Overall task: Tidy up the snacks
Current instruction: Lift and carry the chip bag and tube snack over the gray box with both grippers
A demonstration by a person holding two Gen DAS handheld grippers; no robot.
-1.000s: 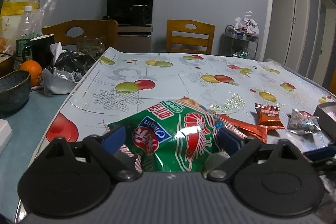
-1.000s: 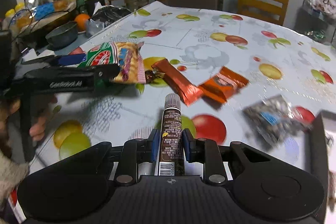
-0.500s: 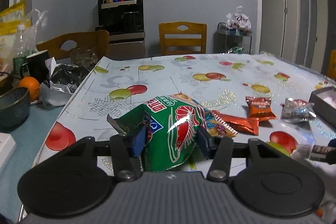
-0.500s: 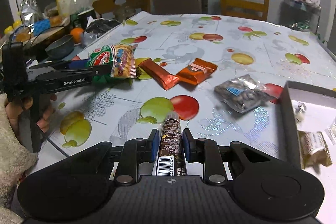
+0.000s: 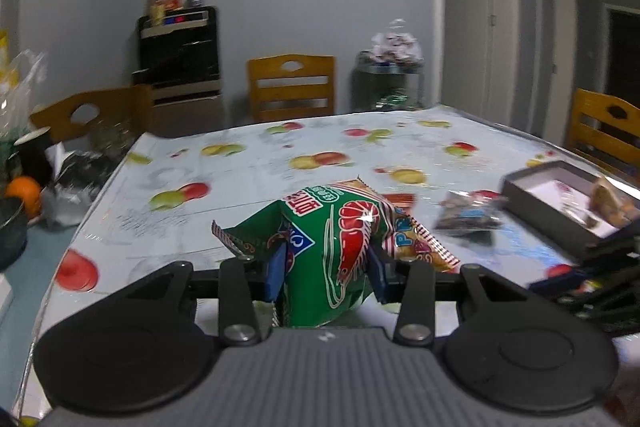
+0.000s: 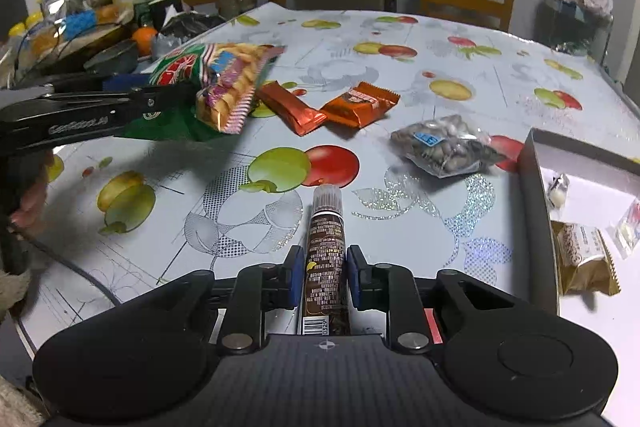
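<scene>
The left hand-held gripper (image 5: 326, 269) is closing on the green snack bag (image 5: 332, 247), lifted above the table (image 6: 400, 39). The right hand-held gripper (image 6: 323, 277) squeezes a brown tube (image 6: 325, 251). Two orange bars (image 6: 360, 103) and nuts (image 6: 444, 147) (clear bag) lie beside the box (image 6: 534, 179).

Lighting: dim indoor, cool bluish cast; your light falls from overhead. Glare: you get a white highlight on the green shrimp-cracker bag (image 5: 340, 239) and sparkle on the glossy fruit-print tablecloth (image 6: 400, 27). Shadows: soft, under the bag and the left gripper (image 6: 160, 95). Blur: your left wrist view smears the nut packet (image 5: 468, 215) and gray box (image 5: 560, 223). Distortion: fisheye bowing bends the doorframes and table edges.
</scene>
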